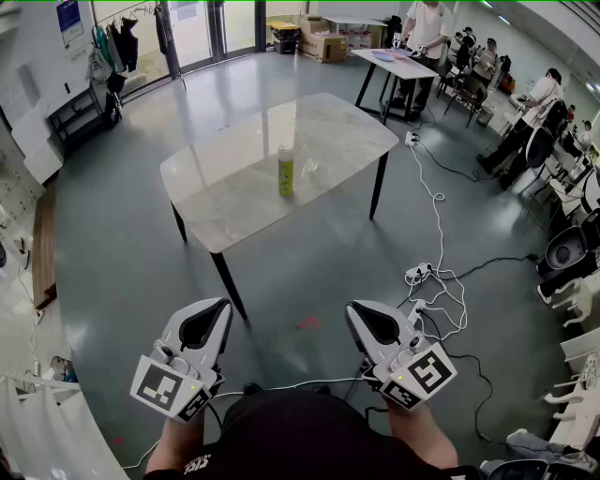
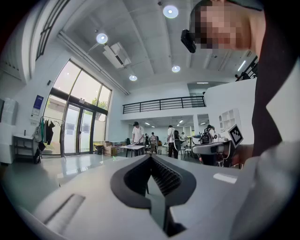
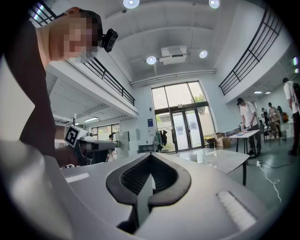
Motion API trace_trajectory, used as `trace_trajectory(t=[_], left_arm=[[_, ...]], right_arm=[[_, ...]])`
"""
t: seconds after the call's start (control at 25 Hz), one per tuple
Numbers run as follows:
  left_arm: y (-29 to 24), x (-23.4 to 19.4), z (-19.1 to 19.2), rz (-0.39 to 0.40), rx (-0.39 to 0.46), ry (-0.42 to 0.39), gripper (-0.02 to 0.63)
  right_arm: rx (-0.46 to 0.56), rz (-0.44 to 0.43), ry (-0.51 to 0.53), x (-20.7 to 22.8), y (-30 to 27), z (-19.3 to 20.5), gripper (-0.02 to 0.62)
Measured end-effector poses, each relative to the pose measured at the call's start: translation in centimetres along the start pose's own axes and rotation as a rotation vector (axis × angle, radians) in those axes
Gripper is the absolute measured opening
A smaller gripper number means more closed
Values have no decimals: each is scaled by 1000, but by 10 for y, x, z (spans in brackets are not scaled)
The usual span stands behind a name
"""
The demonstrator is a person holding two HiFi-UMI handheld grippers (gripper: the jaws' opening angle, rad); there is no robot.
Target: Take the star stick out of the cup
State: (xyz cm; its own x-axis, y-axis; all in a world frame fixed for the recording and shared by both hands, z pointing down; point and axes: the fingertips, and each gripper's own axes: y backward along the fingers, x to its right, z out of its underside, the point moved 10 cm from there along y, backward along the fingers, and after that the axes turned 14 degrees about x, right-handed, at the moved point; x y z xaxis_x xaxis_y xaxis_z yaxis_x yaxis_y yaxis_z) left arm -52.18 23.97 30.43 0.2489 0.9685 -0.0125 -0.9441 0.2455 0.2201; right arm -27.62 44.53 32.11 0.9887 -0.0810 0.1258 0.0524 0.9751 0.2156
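One person in a black shirt [image 1: 300,436], at the bottom edge of the head view, holding a gripper in each hand low before the body. The left gripper [image 1: 217,309] has its jaws together with nothing between them. The right gripper [image 1: 361,311] likewise has its jaws together and holds nothing. The two are side by side and apart, both pointing toward the table and well short of it. The grey glossy floor [image 1: 131,253] has a small red mark [image 1: 308,323] between the grippers and the table. There is a power strip [image 1: 419,273] to the right, and a white cable [image 1: 433,202] runs from it up past the table's right side. One table [image 1: 234,178] with a pale marbled top and black legs stands mid-room. One cup [image 1: 286,178], tall and yellow-green, stands upright near the middle of the tabletop. One stick [image 1: 286,150], pale, stands in the cup with its upper end above the rim; the star shape is too small to make out. One small clear item [image 1: 308,167] lies just right of the cup, kind not discernible. At the far end are a second table [image 1: 398,64] with people standing and seated around it, boxes [image 1: 323,45], glass doors [image 1: 216,28] and a clothes rack [image 1: 117,42] at the left.
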Motion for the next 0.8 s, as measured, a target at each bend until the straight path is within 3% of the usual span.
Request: trace_trajectory(t=[0.24, 0.52, 0.8], left_arm=[[-17, 31, 8, 2, 7, -5, 2], [-32, 69, 15, -24, 21, -3, 2], [-51, 72, 29, -33, 4, 10, 2]], right_arm=[[1, -27, -8, 19, 27, -4, 12], [13, -135, -102, 40, 64, -14, 15], [37, -100, -168, 68, 78, -4, 56]])
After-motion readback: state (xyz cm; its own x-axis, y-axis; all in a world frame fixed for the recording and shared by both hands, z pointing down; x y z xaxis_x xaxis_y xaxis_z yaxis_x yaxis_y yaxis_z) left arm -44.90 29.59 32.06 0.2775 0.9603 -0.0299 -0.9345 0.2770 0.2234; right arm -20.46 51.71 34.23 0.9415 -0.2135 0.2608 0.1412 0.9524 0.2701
